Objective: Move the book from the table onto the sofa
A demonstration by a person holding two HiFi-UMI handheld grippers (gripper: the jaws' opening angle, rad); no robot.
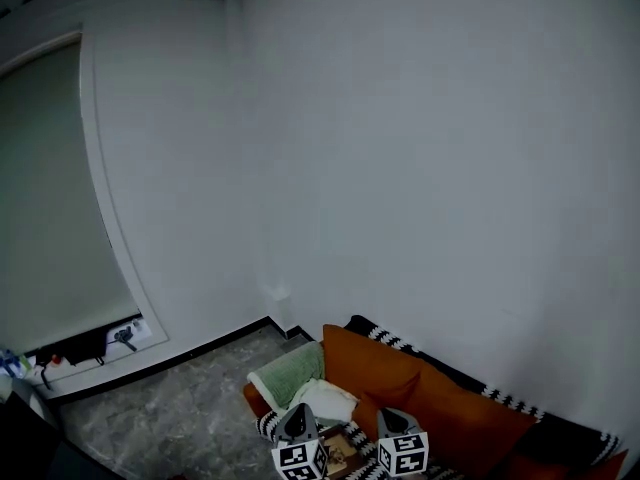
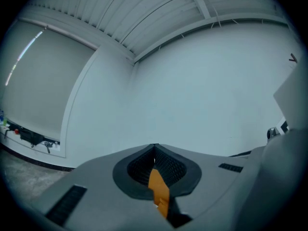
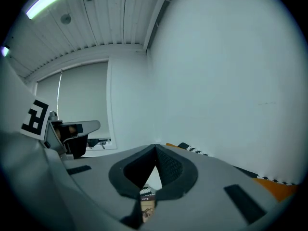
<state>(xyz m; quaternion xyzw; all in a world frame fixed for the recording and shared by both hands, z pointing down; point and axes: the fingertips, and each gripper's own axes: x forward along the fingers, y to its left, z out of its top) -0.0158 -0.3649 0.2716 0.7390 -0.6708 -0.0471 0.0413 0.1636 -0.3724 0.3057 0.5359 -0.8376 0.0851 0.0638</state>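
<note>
Item: book [image 1: 340, 453], brown-covered, lying on the seat of the orange sofa [image 1: 400, 378] just in front of a white cushion [image 1: 325, 400] and a green cushion [image 1: 290, 373]. It lies between the two grippers (partly cut off at the head view's lower edge). Left gripper [image 2: 154, 148]: jaws pressed together, empty. Right gripper [image 3: 155, 147]: likewise closed, holding nothing. Placement looks done. Risk: either gripper, so close beside, could nudge the book off the seat when drawn away.
</note>
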